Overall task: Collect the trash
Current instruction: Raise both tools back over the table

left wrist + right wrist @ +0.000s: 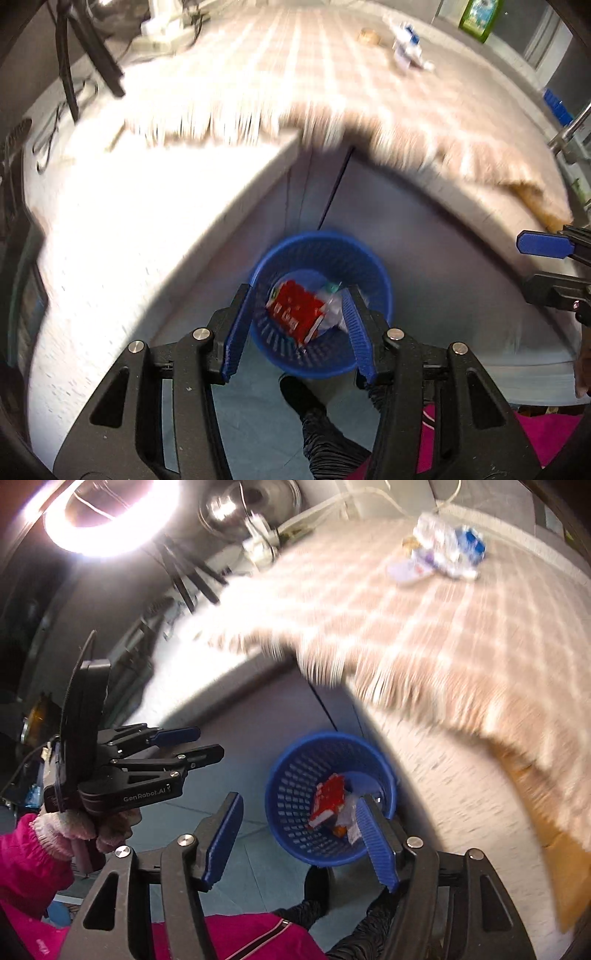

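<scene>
between pickups, by the look of it: both tools up over the blue bin (320, 302) on the floor beside the table (110, 229), nothing carried.
left hand-held gripper (297, 325) about half open, empty, bin contents showing through the gap.
right hand-held gripper (301, 834) spread wider, also empty, pads clear of everything.
already in the bin: a red carton (295, 312), crumpled clear plastic wrap (332, 306) beside it, something small and orange lower down in the right view, too small to tell.
remaining to collect: a white-and-blue crumpled wrapper pile (441, 548) far across the checked cloth (424, 627), plus a small tan round thing (369, 36) near it, blurred, identity unclear.
next move likely a reach up and across the table toward that pile, jaws kept open, then a pinch on the loose wrapper; light, crinkly, liable to slip or shed pieces, so a grip on the bulk rather than an edge.
</scene>
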Demonstrator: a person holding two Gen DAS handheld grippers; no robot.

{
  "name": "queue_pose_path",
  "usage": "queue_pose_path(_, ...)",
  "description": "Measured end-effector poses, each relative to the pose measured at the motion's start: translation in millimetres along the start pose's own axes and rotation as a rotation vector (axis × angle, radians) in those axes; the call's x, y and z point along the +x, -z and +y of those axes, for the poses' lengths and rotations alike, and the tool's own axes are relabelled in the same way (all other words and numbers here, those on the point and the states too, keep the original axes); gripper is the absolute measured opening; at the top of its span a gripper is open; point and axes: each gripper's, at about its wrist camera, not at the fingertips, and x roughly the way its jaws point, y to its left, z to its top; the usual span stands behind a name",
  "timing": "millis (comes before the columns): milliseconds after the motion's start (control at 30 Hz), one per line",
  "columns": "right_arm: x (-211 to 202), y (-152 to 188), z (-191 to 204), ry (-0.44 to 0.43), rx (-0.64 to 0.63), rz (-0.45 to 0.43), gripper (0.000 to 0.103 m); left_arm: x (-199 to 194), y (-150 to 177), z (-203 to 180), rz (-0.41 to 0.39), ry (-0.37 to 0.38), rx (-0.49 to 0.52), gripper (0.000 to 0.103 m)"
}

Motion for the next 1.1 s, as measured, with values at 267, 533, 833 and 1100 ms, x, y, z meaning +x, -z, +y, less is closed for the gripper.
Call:
queue_pose_path(267, -55.0, -35.7, -24.7, -0.002, 0.025, -0.134, 0.072, -26.5, -61.7, -12.1, -0.113, 0.033, -0.005, 0.05)
queue_pose_path(533, -76.7, -86.3, -67.5, 0.028, 0.067, -0.23, 0.079, -18.3, -121.1, -30.5, -0.171, 0.05, 0.011, 0.061)
queue_pose_path(833, -68.9, -140.0, -110.6, 0.05, 0.078, -0.259, 0.079, 8.0, -180.1, -46.3, -0.183, 0.076, 0.013, 0.061)
queue_pose_path(1100, -44.8, -179.5, -155.3, 0.026, 0.149, -0.233, 0.079, 33.4, -220.9, -48.3, -0.179, 0.086, 0.0, 0.061)
